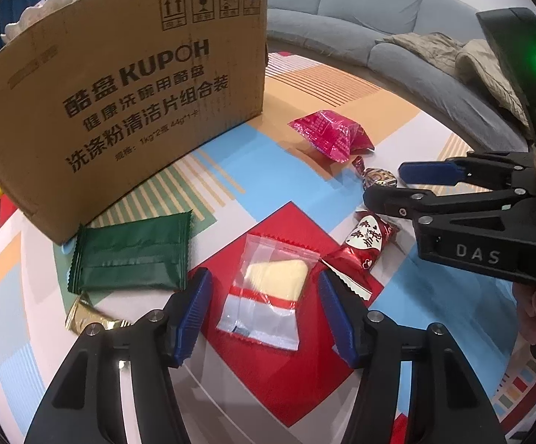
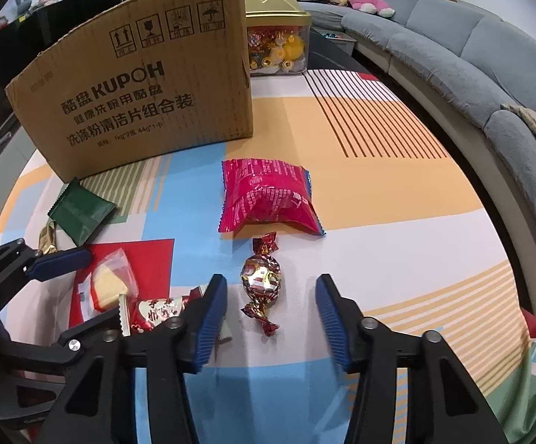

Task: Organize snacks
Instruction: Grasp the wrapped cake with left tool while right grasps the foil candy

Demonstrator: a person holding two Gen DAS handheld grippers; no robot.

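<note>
You are at the pick-up step, with both claws lowered over the loose snacks on the desk and nothing lifted yet. Your left claw (image 1: 264, 314) stands open around the clear packet (image 1: 268, 292) with the pale yellow biscuit inside; the blue pads flank it at 9 and 3 o'clock without touching the wrapper. Your right claw (image 2: 271, 318) is likewise open, with the twist-wrapped candy (image 2: 261, 283) lying between its pads, clear gaps on both sides (the candy sits a little nearer the left pad).

Around them, seen from the left wrist: the green packet (image 1: 131, 255) lies at 10 o'clock from the clear packet, its top corner touching the cardboard box (image 1: 120, 103); a gold wrapper (image 1: 83, 318) peeks out below the green one; a red packet with white lettering (image 1: 364, 244) lies at 2 o'clock, just beside the clear one. The shiny pink packet (image 2: 268, 196) sits at 12 o'clock from the candy in the right wrist view.

The box, standing at 11 o'clock, looks like the place for everything, though its opening is not visible from here.

Next, I judge, you need to close each claw squarely. The clear packet is flat and slippery, so get the pads low on its edges; the candy is round, so pinch its body, not the twisted ends.
</note>
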